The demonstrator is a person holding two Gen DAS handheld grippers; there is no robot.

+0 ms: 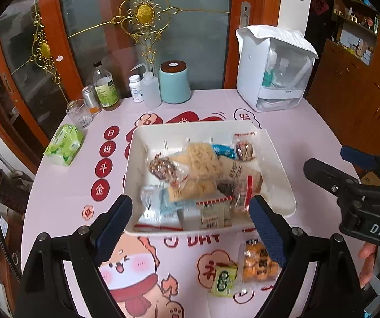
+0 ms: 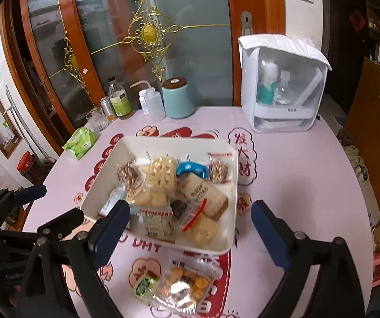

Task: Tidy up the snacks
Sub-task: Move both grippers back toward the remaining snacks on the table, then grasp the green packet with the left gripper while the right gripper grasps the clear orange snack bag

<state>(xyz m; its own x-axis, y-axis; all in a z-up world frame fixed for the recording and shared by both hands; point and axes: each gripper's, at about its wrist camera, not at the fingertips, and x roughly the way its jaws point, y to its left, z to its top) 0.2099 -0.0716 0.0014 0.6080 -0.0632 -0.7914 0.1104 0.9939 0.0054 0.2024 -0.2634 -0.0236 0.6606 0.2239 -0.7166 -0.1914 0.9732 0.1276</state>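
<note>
A white tray (image 1: 277,159) sits mid-table and holds several wrapped snacks; it also shows in the right wrist view (image 2: 232,185). In front of it on the table lie a small green packet (image 1: 223,281) (image 2: 143,287) and a clear bag of orange snacks (image 1: 256,265) (image 2: 187,286). My left gripper (image 1: 191,228) is open and empty above the tray's near edge. My right gripper (image 2: 190,228) is open and empty above the tray's near edge; it also shows in the left wrist view (image 1: 349,167) at the right.
At the table's back stand a white appliance (image 1: 274,71), a teal canister (image 1: 174,82), bottles (image 1: 105,87) and a glass (image 1: 79,114). A green tissue pack (image 1: 65,144) lies at the left. The glass door is behind.
</note>
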